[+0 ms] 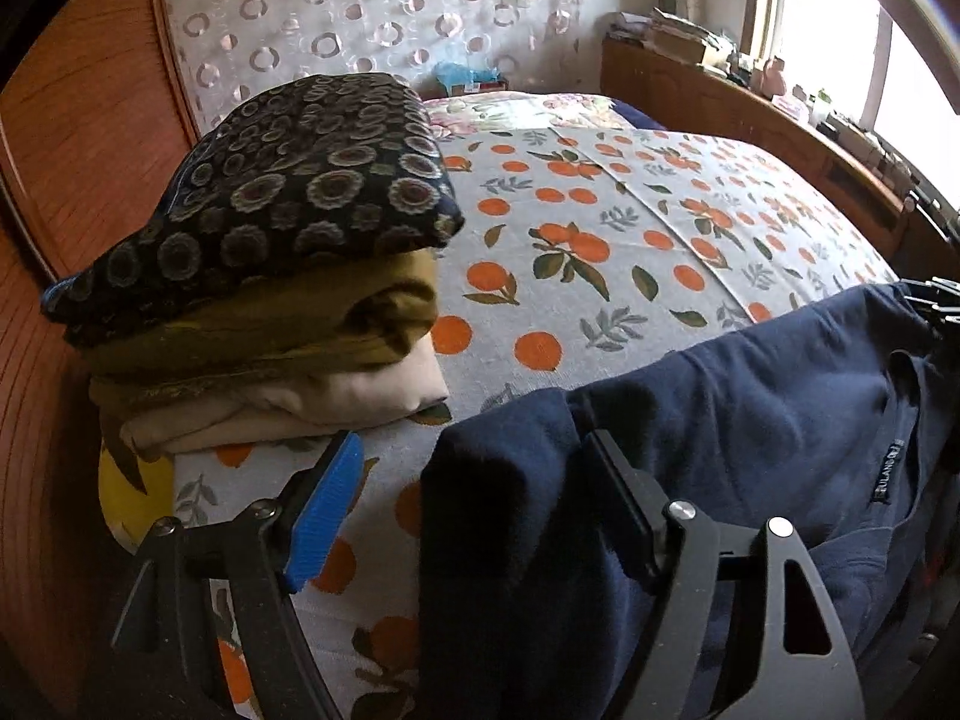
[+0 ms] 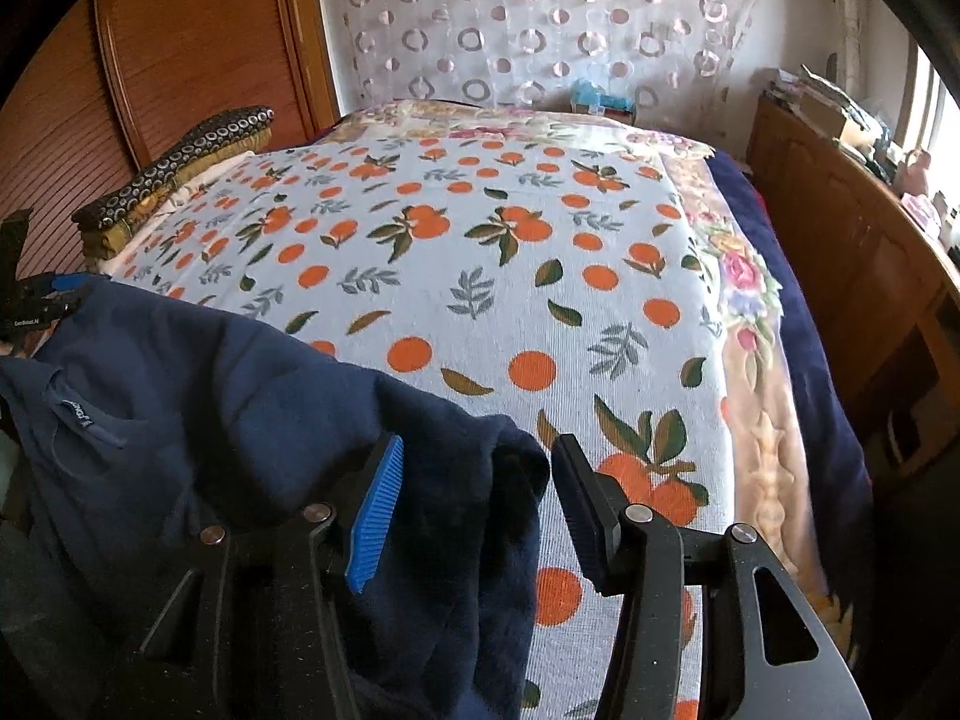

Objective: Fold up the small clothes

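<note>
Folded pile (image 1: 258, 276) at the bed's left edge, on the bedspread (image 2: 480, 252), with a wardrobe (image 2: 198, 42) behind. T-shirt (image 1: 750, 420) at the near edge, right of the pile. Curtain (image 2: 540, 18) beyond the far end; cabinet (image 2: 852, 240) along the right.

navy shirt (image 1: 750, 420) | rumpled, collar label showing | bed's near edge

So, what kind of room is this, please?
Most likely a home bedroom. A bed with an orange-print cover fills the view, a sheer curtain hangs behind it, and folded clothes are stacked at its left edge beside a wooden wardrobe.
</note>
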Demonstrator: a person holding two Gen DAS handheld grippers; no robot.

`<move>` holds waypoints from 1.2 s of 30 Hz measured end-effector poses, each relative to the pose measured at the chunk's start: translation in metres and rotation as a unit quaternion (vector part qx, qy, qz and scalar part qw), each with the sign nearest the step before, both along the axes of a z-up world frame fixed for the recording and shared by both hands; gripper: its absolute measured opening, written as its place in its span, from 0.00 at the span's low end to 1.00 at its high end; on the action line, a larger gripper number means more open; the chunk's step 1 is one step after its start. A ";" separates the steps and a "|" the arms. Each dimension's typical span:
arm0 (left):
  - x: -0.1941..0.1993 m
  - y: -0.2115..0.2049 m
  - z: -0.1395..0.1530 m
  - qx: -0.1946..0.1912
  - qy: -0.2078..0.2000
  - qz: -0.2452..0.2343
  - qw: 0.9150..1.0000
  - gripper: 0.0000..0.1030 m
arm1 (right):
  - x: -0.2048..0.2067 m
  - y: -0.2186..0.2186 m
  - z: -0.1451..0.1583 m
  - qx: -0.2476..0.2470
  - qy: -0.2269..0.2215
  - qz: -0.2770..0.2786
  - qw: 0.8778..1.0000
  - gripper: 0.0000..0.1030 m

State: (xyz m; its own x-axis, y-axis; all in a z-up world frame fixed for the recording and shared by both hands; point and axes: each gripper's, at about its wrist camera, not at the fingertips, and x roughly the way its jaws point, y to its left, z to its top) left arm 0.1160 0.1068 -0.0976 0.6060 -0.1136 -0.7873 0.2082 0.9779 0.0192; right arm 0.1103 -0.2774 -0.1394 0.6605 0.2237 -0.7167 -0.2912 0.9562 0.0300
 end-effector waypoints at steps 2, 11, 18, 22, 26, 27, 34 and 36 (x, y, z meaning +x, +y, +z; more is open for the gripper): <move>0.000 -0.001 -0.002 0.001 0.002 -0.001 1.000 0.74 | 0.003 -0.002 -0.002 0.001 0.001 -0.008 1.000 0.62; 0.004 0.007 -0.005 -0.022 0.004 0.000 1.000 0.75 | 0.003 0.001 -0.011 0.005 -0.012 -0.016 1.000 0.68; 0.003 0.000 -0.003 -0.032 -0.001 -0.024 0.999 0.42 | 0.002 -0.004 -0.012 0.008 -0.007 -0.017 1.000 0.66; -0.003 -0.014 0.001 -0.025 0.005 -0.049 0.998 0.17 | 0.001 0.005 -0.008 0.016 0.010 0.022 1.000 0.28; -0.024 -0.022 0.021 -0.030 -0.020 -0.059 0.998 0.13 | -0.004 0.008 -0.003 0.028 0.018 0.048 0.998 0.09; -0.031 -0.021 0.029 -0.035 -0.033 -0.060 0.997 0.13 | -0.009 0.008 0.002 0.035 0.010 0.053 0.998 0.09; -0.103 -0.029 0.123 -0.077 -0.161 -0.080 0.981 0.13 | -0.081 -0.012 0.075 0.099 -0.090 0.050 0.990 0.08; -0.114 -0.032 0.150 -0.085 -0.191 -0.083 0.974 0.13 | -0.106 -0.016 0.105 0.098 -0.131 0.048 0.985 0.07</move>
